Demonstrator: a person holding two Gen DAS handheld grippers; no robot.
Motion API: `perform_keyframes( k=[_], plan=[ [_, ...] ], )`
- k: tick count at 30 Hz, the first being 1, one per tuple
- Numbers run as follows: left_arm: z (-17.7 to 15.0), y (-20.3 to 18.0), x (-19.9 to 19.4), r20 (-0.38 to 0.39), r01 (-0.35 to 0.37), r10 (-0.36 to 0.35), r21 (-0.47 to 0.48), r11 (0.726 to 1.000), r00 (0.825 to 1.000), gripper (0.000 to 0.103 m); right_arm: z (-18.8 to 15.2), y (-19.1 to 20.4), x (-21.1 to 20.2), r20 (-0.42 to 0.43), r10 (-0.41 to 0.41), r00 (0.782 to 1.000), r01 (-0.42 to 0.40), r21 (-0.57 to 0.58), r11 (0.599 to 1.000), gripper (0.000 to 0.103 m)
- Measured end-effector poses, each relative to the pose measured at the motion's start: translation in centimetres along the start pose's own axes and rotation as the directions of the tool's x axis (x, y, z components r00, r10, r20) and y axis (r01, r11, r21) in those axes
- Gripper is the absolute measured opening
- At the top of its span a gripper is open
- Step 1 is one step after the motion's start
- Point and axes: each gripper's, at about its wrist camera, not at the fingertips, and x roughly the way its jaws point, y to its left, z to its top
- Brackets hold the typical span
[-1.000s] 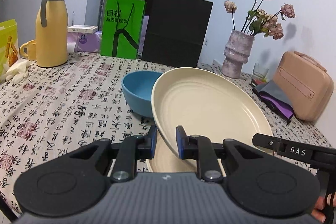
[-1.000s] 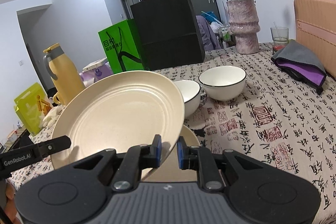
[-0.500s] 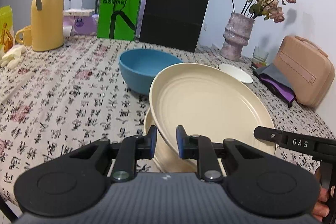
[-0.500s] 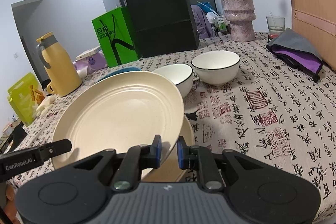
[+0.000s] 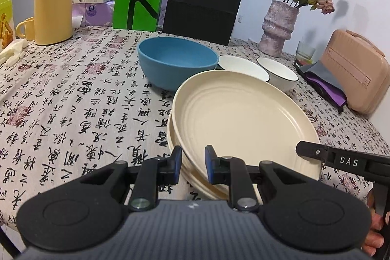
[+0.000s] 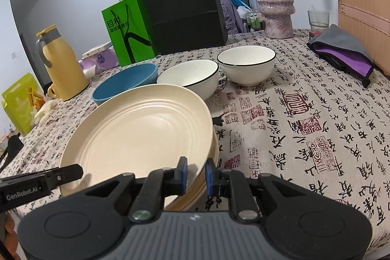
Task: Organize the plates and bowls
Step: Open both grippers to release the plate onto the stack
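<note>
A round cream ridged plate [image 5: 241,118] sits tilted on a second cream plate [image 5: 195,180] at the near edge of the bench [image 5: 73,99], its near rim pinched from both sides by the left gripper [image 5: 193,166] and the right gripper [image 6: 196,173]. Just beyond it stand a blue bowl [image 5: 178,62] and, to the right, two white black-rimmed bowls [image 6: 246,63].

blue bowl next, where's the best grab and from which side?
Grip the blue bowl by its thin upright rim, one finger inside and one outside. It sits upright and open, and the wall looks too wide to span. Come from the front-left in the left wrist view, over bare patterned tablecloth: the stacked cream plates and a white black-rimmed bowl crowd its right side.
</note>
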Motion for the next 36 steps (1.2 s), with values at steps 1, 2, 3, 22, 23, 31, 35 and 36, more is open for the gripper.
perform_keyframes(
  k=[1,2,3,22,23,31,35,36],
  plan=[
    [-0.1,0.0,0.0,-0.003,-0.001,0.001,0.000,1.000,1.000,0.020,0.0,0.1,0.0,0.002,-0.003,1.000,0.003,-0.006,1.000,0.015],
    [-0.1,0.0,0.1,-0.004,-0.002,0.002,0.002,1.000,1.000,0.020,0.0,0.1,0.0,0.003,-0.005,1.000,0.005,-0.011,1.000,0.015],
    [-0.1,0.0,0.1,-0.006,-0.003,0.003,0.002,1.000,1.000,0.020,0.0,0.2,0.0,0.004,-0.008,1.000,0.008,-0.014,1.000,0.015],
    [-0.1,-1.7,0.8,-0.014,-0.077,0.078,0.096,0.992,0.997,0.020,-0.3,2.6,0.5,0.051,-0.132,0.990,0.139,-0.202,0.969,0.020],
    [-0.1,-1.8,0.9,-0.017,-0.084,0.086,0.102,0.991,0.996,0.020,-0.3,2.8,0.6,0.051,-0.141,0.989,0.148,-0.218,0.965,0.020],
    [0.1,-2.4,1.3,-0.030,-0.113,0.118,0.142,0.983,0.993,0.021,-0.6,3.9,0.9,0.049,-0.188,0.981,0.194,-0.287,0.938,0.022],
    [0.1,-2.6,1.5,-0.033,-0.125,0.132,0.162,0.979,0.991,0.021,-0.8,4.0,1.2,0.044,-0.203,0.978,0.207,-0.304,0.930,0.022],
    [0.1,-2.7,1.5,-0.035,-0.125,0.133,0.163,0.979,0.991,0.021,-0.8,4.0,1.2,0.045,-0.204,0.978,0.208,-0.307,0.929,0.022]
  ],
)
